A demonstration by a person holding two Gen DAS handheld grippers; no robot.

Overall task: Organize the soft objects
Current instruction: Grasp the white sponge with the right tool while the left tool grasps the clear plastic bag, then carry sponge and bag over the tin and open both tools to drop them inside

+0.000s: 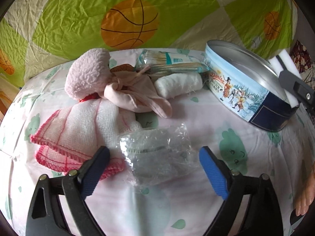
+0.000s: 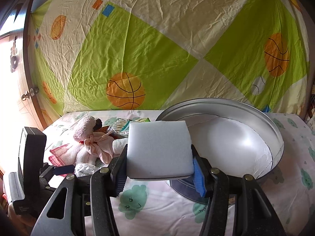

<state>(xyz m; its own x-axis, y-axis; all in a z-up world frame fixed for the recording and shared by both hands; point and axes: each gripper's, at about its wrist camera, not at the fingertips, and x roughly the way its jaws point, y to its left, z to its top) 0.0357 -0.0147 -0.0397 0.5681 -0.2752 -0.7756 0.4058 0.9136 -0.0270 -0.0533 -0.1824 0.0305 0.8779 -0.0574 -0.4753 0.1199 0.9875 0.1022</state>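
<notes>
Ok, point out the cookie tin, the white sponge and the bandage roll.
cookie tin (image 1: 234, 90), left wrist view, on its painted side wall.
white sponge (image 2: 159, 149), right wrist view, middle of its top face.
bandage roll (image 1: 179, 85), left wrist view, mid-roll.

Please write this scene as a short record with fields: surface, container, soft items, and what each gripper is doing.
surface: bed sheet with green prints
container: cookie tin, open, lid off
right gripper: shut on white sponge, held over the tin's rim
left gripper: open, a plastic-wrapped roll lying between its fingers, not gripped
soft items left of tin: pink fleece, knotted pink cloth, red-edged gauze cloth, white bandage roll
also: cotton swab pack
</notes>
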